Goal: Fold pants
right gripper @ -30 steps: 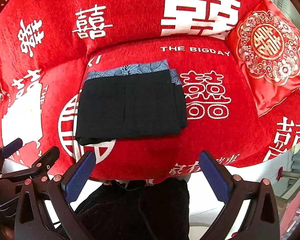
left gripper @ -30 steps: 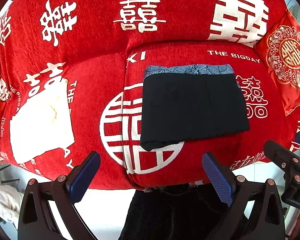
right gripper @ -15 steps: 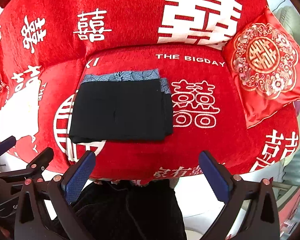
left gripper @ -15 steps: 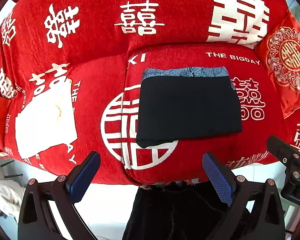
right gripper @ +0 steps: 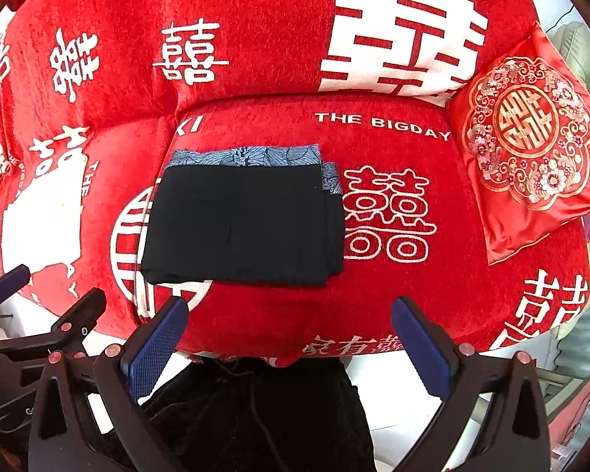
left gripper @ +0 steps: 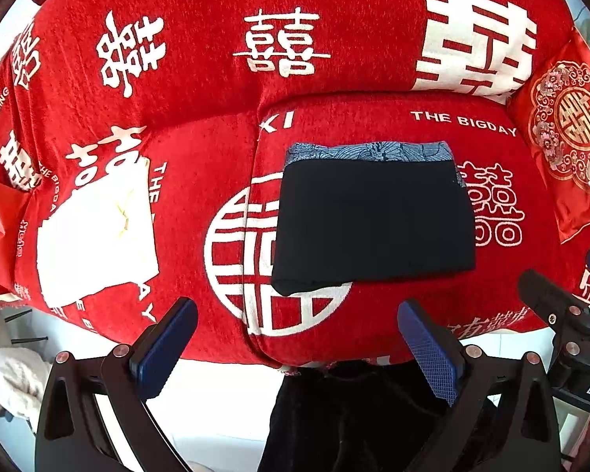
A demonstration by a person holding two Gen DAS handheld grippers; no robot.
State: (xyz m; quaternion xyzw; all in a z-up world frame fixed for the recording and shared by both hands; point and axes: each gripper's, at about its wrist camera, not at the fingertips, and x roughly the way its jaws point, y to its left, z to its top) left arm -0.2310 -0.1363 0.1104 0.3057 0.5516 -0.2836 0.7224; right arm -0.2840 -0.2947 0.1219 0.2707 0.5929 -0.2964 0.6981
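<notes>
Left gripper [left gripper: 297,348] spread wide, blue-padded fingers [left gripper: 428,348] holding nothing, hovering off the front edge of the sofa seat [left gripper: 373,314]. Right gripper [right gripper: 289,344] likewise spread wide and empty, blue fingers [right gripper: 155,348] apart, also just off that front edge; seen too at the right margin of the left wrist view, as the left one shows at the left margin of the right wrist view. Ahead of both, well apart from the fingers, black pants [left gripper: 371,220] folded into a flat rectangle on the red seat cushion, a blue patterned band [left gripper: 369,152] showing along the far edge and a little at the right side. Lying partly over a white circular emblem [left gripper: 247,259] printed on the red cover. To the left, a white cloth [left gripper: 94,236] flat on the neighbouring cushion. To the right, an embroidered red pillow [right gripper: 531,149] leaning in the corner. Below the seat edge, dark fabric [right gripper: 263,413] between the fingers.
</notes>
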